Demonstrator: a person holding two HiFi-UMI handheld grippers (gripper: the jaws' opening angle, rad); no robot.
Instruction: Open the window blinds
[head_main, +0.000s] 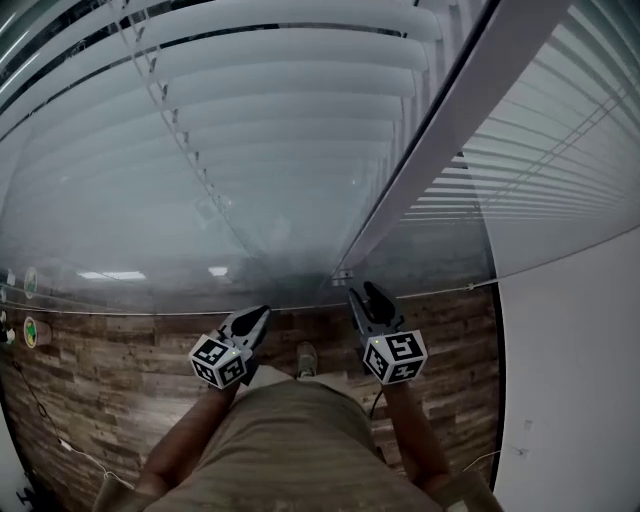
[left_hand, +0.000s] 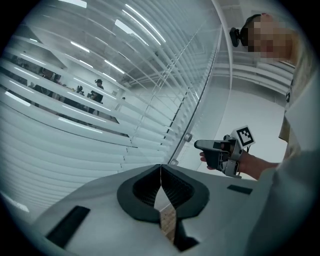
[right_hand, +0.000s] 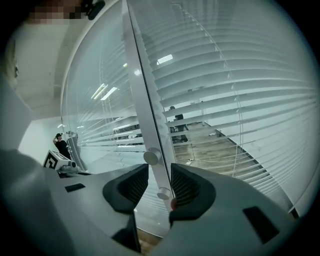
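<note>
White slatted blinds hang behind a glass pane, beside a white upright frame bar. In the right gripper view the bar carries two small round knobs, the upper one just ahead of the jaws and the lower one between them. My right gripper is open around the bar; the lower knob lies close to the right pad, with a gap on the left side. The left gripper view shows that gripper reaching toward the bar. My left gripper is shut on nothing, held left of the bar.
A second panel of blinds lies right of the bar, and a plain white wall sits lower right. Wood-patterned floor runs below. The blinds' ladder cord runs down the left panel. People stand far off behind the glass.
</note>
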